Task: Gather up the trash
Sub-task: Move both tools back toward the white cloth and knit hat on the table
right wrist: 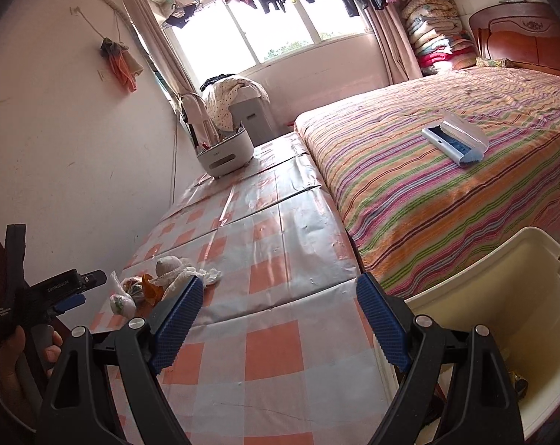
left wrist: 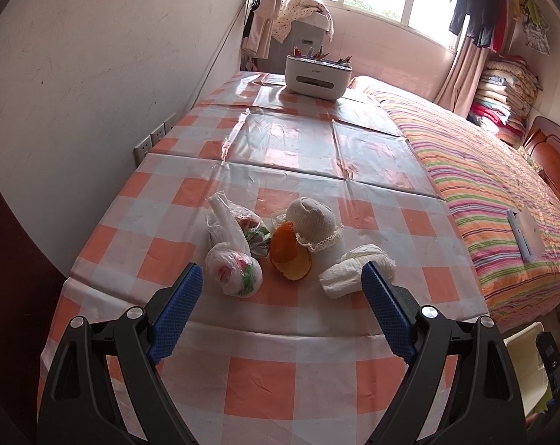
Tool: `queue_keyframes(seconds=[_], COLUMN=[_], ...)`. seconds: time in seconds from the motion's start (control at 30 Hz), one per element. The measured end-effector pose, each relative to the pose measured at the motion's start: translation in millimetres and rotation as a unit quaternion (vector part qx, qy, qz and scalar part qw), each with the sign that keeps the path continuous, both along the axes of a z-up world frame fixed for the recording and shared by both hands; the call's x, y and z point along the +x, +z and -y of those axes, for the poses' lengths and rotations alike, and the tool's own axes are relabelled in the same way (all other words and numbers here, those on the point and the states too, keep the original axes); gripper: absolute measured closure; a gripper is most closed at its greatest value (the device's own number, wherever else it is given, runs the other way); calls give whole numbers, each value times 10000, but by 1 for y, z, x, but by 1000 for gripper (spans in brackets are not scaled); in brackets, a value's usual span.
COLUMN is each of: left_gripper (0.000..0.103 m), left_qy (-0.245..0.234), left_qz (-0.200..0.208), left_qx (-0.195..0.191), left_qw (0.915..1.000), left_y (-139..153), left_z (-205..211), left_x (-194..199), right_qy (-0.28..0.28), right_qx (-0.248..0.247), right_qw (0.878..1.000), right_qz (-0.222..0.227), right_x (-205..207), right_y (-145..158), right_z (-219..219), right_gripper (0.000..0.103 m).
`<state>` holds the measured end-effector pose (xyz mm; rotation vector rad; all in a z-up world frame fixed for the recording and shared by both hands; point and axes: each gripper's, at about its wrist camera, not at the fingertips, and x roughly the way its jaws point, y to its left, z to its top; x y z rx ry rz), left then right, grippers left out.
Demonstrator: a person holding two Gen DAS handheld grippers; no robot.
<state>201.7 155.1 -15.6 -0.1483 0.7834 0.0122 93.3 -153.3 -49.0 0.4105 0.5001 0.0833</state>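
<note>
Left wrist view: bed (left wrist: pixel 484 170) with striped cover fills the space to the right of the left hand-held gripper (left wrist: pixel 282 289). Tabletop (left wrist: pixel 280 141) under a checked plastic cloth runs ahead of it to the far wall.

White bin (right wrist: pixel 502 319) stands just right of the right hand-held gripper (right wrist: pixel 276 302), below tabletop level, between tabletop edge and bed. Likely parked there so trash can be carried a short way off the edge and dropped. Its inside is mostly bare; something small and dark lies low down, too hidden to name.

White organiser box (left wrist: pixel 319 76) sits far ahead at the back of the tabletop, its top stuffed with small upright items. Judged not trash.

Trash lies in one cluster just ahead of the left hand-held gripper: knitted cap (left wrist: pixel 313 224), crumpled white tissue (left wrist: pixel 356 270) beside the right finger, tied plastic bag (left wrist: pixel 233 272) near the left finger, second plastic bag (left wrist: pixel 230 228) behind it, orange peel (left wrist: pixel 289 256) in the middle.

Left hand-held gripper: fingers spread wide, nothing held, aimed at the cluster, apparently lining up a first pick. Right hand-held gripper: fingers likewise wide apart, empty, hovering over bare cloth beside the bin.
</note>
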Motion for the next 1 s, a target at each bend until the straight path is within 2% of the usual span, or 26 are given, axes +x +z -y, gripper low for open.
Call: queue_keyframes(seconds=[0.2, 0.43, 0.67, 1.0], left_gripper=[17, 17, 17, 17], left_qy=[143, 319, 375, 533], left_qz=[-132, -257, -354, -526], left_qx=[-53, -121, -89, -268], left_qw=[9998, 9991, 9986, 9968], left_y=[-5, -10, -14, -20], left_z=[-17, -34, -40, -52], left_x=[5, 8, 12, 26], right_qy=[729, 1435, 2086, 2601], right_qx=[-277, -462, -660, -1135], right_qw=[9969, 9879, 9729, 9529], right_qz=[-92, -356, -744, -1074], right_x=[37, 76, 112, 159], right_y=[4, -3, -17, -31], right_z=[-37, -75, -115, -158], right_gripper=[21, 21, 21, 21])
